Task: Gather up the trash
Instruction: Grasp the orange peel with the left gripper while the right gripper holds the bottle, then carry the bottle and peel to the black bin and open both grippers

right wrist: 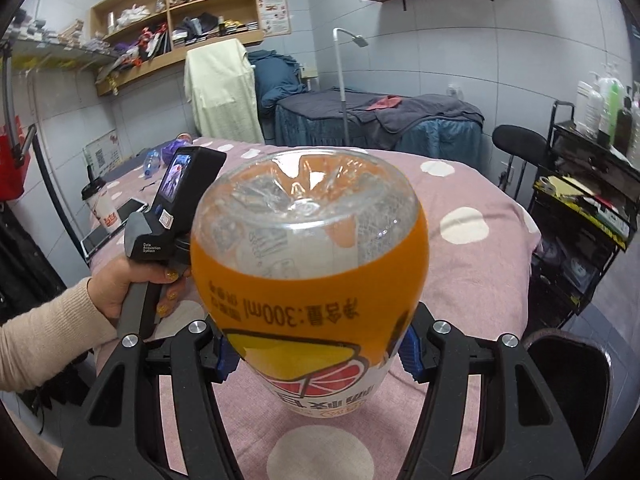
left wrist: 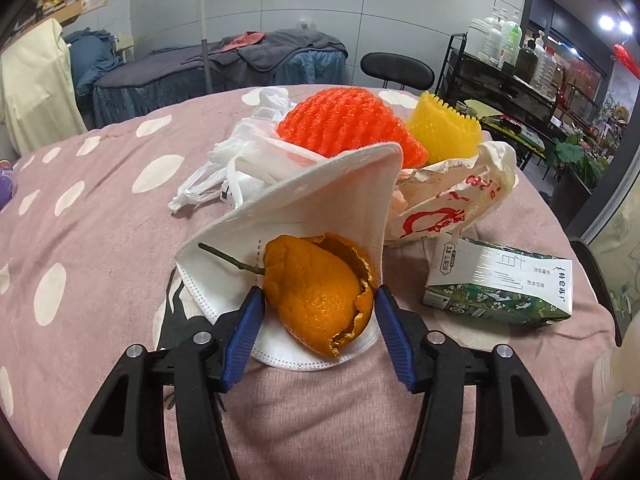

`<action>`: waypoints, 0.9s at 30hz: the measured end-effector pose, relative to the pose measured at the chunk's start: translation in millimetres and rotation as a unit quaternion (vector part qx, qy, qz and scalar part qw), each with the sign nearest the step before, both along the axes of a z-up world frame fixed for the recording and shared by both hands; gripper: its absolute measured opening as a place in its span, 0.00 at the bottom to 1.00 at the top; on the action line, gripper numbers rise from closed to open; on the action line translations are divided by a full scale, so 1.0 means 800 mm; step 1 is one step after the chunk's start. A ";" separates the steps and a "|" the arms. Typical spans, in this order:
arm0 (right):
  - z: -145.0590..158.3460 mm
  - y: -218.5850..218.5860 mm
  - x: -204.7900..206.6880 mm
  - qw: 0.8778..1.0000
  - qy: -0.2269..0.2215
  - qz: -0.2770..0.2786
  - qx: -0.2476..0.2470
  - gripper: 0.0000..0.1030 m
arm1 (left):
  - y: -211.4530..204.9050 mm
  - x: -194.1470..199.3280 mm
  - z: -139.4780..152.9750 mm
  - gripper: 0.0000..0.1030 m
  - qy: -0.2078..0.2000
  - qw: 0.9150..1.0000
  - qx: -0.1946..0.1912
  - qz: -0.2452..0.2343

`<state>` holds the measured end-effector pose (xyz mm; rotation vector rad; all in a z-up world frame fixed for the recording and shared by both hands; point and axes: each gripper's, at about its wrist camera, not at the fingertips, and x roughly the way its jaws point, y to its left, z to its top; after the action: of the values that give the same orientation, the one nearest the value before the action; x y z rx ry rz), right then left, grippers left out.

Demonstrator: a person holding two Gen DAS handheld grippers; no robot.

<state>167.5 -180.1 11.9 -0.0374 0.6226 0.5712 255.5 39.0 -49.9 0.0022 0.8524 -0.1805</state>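
In the left wrist view my left gripper (left wrist: 318,300) is shut on an orange peel (left wrist: 316,300) with a green stem, which rests on a white face mask (left wrist: 304,216) on the pink dotted tablecloth (left wrist: 100,248). Behind lie a white plastic bag (left wrist: 240,152), an orange foam net (left wrist: 344,124), a yellow foam net (left wrist: 444,132), a crumpled paper bag (left wrist: 448,200) and a green milk carton (left wrist: 500,288). In the right wrist view my right gripper (right wrist: 316,356) is shut on an empty orange-labelled plastic bottle (right wrist: 308,264), held bottom-forward above the tablecloth (right wrist: 472,264).
The person's left hand and its gripper handle (right wrist: 160,232) are at the left of the right wrist view. A cup (right wrist: 102,208), a phone and a water bottle lie at the table's far left. A black chair (right wrist: 568,380) and a black shelf cart (right wrist: 580,208) stand to the right.
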 end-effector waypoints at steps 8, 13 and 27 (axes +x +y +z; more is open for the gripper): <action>-0.010 -0.018 -0.015 1.000 -0.007 -0.026 -0.001 0.60 | 0.005 -0.028 0.011 0.42 -0.025 1.000 -0.015 0.007; -0.015 -0.036 -0.018 0.999 -0.008 -0.052 0.011 0.60 | -0.002 -0.069 0.028 0.41 -0.058 0.998 -0.014 0.003; -0.033 -0.141 -0.026 0.979 0.001 -0.202 -0.005 0.60 | -0.110 -0.147 0.071 0.41 -0.115 0.985 -0.057 -0.113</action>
<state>146.7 -293.3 -14.1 0.0792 0.6138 0.1749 137.7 -49.0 7.2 0.0136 0.6088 -0.4341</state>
